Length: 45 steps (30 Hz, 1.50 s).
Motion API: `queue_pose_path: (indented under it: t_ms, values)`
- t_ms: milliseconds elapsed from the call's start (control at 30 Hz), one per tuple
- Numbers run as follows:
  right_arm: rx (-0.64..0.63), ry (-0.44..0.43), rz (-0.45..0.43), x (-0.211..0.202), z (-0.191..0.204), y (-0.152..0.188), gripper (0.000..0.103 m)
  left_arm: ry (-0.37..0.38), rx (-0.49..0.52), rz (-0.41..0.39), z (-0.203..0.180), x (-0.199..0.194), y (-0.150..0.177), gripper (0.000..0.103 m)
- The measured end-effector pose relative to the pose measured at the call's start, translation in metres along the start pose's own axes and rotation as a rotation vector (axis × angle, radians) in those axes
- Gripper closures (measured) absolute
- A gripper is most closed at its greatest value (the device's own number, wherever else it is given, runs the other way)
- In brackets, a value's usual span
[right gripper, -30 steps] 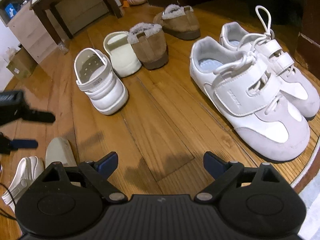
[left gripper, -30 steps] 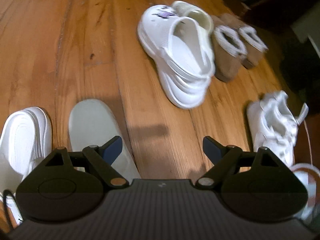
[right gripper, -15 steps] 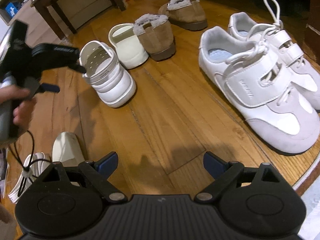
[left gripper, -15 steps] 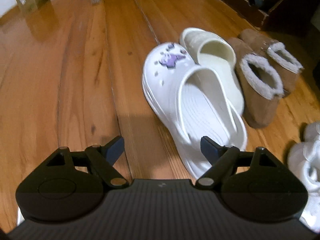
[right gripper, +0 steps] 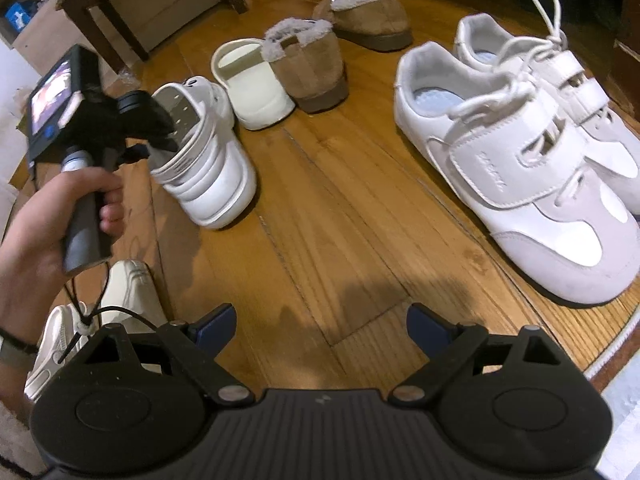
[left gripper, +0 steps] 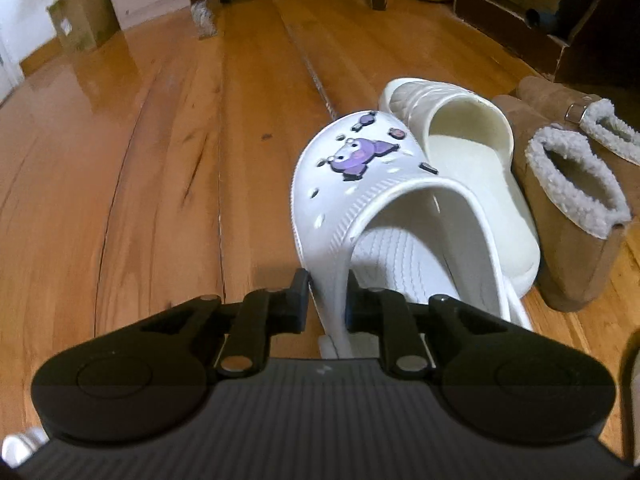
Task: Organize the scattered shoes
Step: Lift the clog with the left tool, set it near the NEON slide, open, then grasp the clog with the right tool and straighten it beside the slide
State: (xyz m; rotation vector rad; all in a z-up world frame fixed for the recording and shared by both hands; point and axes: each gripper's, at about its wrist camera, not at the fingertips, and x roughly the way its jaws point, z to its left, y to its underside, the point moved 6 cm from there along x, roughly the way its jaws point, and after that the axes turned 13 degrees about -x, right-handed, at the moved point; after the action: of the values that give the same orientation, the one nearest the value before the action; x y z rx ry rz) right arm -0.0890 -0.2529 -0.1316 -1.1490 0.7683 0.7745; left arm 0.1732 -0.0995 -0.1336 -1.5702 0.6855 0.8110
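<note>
My left gripper (left gripper: 328, 300) is clamped on the heel strap of the white clog (left gripper: 360, 200) — one finger outside the strap, the other inside it, the band pinched between the pads. Ahead of the fingers the clog's toe carries a purple charm (left gripper: 358, 156). Just right of the fingers and touching the clog's side lies a cream slide (left gripper: 472, 160), and right of that, close against it, a tan slipper (left gripper: 576, 216) with a grey fleece collar; a second tan slipper (left gripper: 580, 116) sits beyond it. To the left of the fingers there is only bare wood floor (left gripper: 140, 180).

From the right wrist I can see the left gripper from outside, held in the person's hand (right gripper: 44, 224), its tips at the back of the clog (right gripper: 204, 160). I cannot tell from there whether the heel is off the floor.

My right gripper (right gripper: 320, 326) hangs with its fingers spread wide, nothing between them — only floorboards ahead. Forward and right of its fingers stand two white sneakers (right gripper: 520, 160) side by side, straps closed. Forward and left is the cream slide (right gripper: 252, 88), then the near slipper (right gripper: 308, 64) touching it, with the far slipper (right gripper: 368, 12) beyond. Low on the left, beside the left finger, two more pale shoes (right gripper: 120, 300) lie partly hidden behind the gripper body.
</note>
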Motion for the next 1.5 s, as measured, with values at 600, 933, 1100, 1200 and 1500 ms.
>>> queue_pose_path:
  t_ms: [600,933,1100,1200,1500]
  values:
    - [-0.113,0.037,0.026,-0.015,0.000,0.007,0.010,0.121,-0.153,0.104,0.023,-0.075,0.078,0.087]
    - [-0.242,0.100,0.096,-0.057,-0.012,0.033,0.010,0.150,-0.223,0.109,0.029,-0.125,0.116,0.086]
    - [-0.280,0.098,0.123,-0.063,-0.009,0.043,0.010,0.154,-0.201,0.123,0.045,-0.144,0.116,0.072]
    - [-0.300,0.088,0.130,-0.060,0.000,0.047,0.010,0.161,-0.199,0.123,0.061,-0.161,0.110,0.058]
    - [-0.354,-0.104,0.116,-0.050,0.052,0.040,0.014,0.183,-0.194,0.124,0.111,-0.212,0.090,0.029]
